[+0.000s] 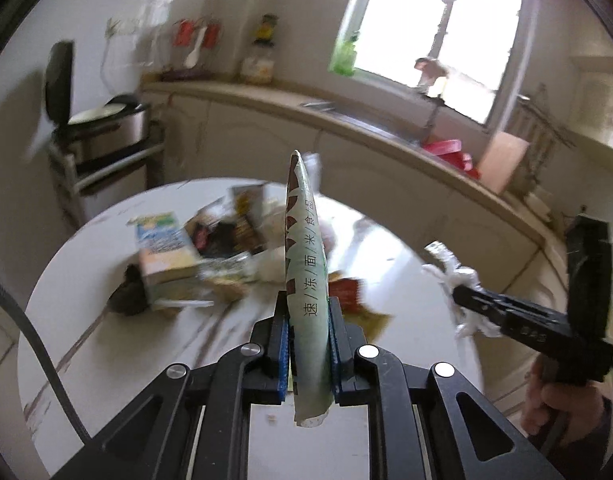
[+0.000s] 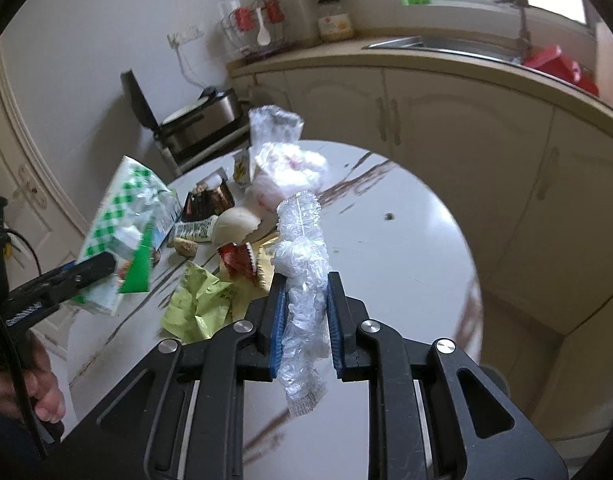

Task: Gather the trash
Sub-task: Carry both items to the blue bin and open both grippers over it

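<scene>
Tongs both full: your left tongs (image 1: 308,344) clamp the green frozen-food packet (image 1: 306,280) edge-on, your right tongs (image 2: 305,320) clamp crumpled clear plastic (image 2: 302,280); remaining trash (image 2: 210,232) lies ahead-left on the worktop (image 2: 406,260).

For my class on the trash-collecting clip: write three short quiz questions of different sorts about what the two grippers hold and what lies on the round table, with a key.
1. True or false: the left gripper is shut on a green-and-white food bag.
2. Multiple choice: the right gripper holds (A) a red wrapper, (B) a crumpled clear plastic wrapper, (C) a spoon.
3. Fill in: near the pile's edge on the round table, the crumpled wrapper closest to the right gripper is coloured ____.

Key: 1 true; 2 B; 3 yellow-green.
</scene>
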`<action>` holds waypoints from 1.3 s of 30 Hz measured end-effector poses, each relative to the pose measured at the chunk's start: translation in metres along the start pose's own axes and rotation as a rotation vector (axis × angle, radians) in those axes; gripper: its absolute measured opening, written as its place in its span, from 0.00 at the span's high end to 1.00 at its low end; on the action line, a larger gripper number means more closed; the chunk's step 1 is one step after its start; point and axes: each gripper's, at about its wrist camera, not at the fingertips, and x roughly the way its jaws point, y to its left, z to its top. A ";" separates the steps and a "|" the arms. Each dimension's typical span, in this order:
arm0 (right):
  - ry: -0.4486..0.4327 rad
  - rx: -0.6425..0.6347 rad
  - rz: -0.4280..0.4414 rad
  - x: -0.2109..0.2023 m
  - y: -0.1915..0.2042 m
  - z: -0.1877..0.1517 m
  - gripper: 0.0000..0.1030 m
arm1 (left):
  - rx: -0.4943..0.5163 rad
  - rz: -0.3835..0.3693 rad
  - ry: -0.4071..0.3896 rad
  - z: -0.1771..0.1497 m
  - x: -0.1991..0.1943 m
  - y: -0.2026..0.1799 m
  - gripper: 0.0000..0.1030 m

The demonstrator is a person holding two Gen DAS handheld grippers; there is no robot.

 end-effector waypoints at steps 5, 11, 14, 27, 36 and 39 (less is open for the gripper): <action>-0.053 0.060 -0.029 -0.038 -0.032 -0.009 0.83 | 0.090 -0.065 -0.011 0.003 -0.005 -0.057 0.89; -0.092 0.138 -0.113 -0.079 -0.087 -0.027 0.83 | 0.195 -0.141 0.026 0.001 0.031 -0.140 0.89; -0.094 0.190 -0.165 -0.094 -0.122 -0.041 0.83 | 0.243 -0.191 0.060 -0.004 0.056 -0.181 0.89; 0.096 0.476 -0.238 -0.056 -0.280 -0.146 0.83 | 0.366 -0.285 0.396 -0.077 0.241 -0.299 0.88; 0.275 0.644 -0.177 0.042 -0.345 -0.208 0.82 | 0.348 -0.168 0.669 -0.135 0.384 -0.300 0.87; 0.307 0.670 -0.162 0.068 -0.354 -0.218 0.82 | 0.319 -0.143 0.700 -0.134 0.418 -0.296 0.84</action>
